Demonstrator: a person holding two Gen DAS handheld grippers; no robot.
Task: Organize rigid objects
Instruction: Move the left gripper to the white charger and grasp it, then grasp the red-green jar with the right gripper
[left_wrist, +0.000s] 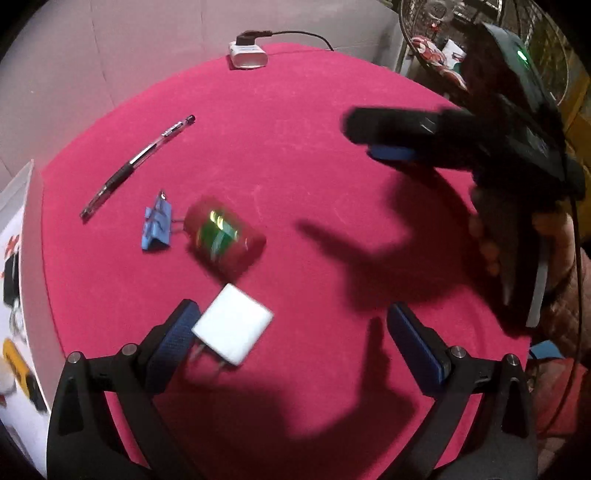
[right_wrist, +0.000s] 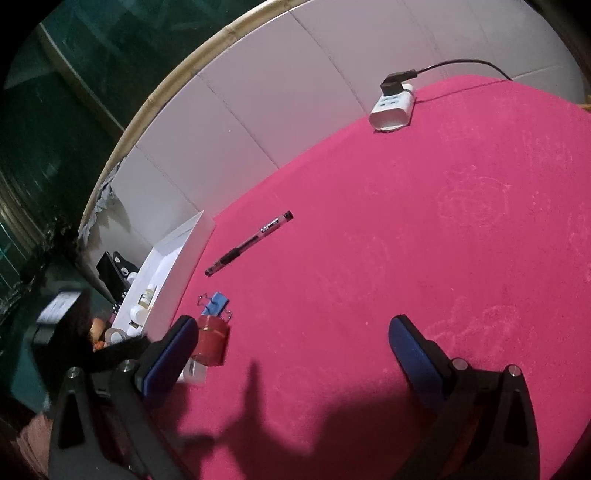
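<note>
We count four loose things on the magenta cloth-covered table (left_wrist: 295, 147): one clear ballpoint pen with a black grip (left_wrist: 136, 162), one blue metal binder clip (left_wrist: 157, 227), one small red cylindrical can with a green label (left_wrist: 223, 238), and one white square plug adapter (left_wrist: 232, 326). A fifth item, one white power strip with a black cable plugged in (left_wrist: 248, 55), sits at the table's far edge, well ahead of both tools.

Our left gripper (left_wrist: 295, 325) hangs with its blue-padded jaws spread wide and nothing between them. The adapter lies just beside the inner face of its left finger, prongs pointing back toward us; we cannot tell whether pad and adapter touch. The can lies on its side just ahead of the adapter, blurred, its label glinting, with the clip beside it and the pen farther ahead to the left.

Our right gripper (right_wrist: 295, 343) is also spread wide and empty, over bare cloth. The can, clip and adapter cluster by its left finger. One white open box (right_wrist: 177, 258) with small items inside stands off the table's left edge.
</note>
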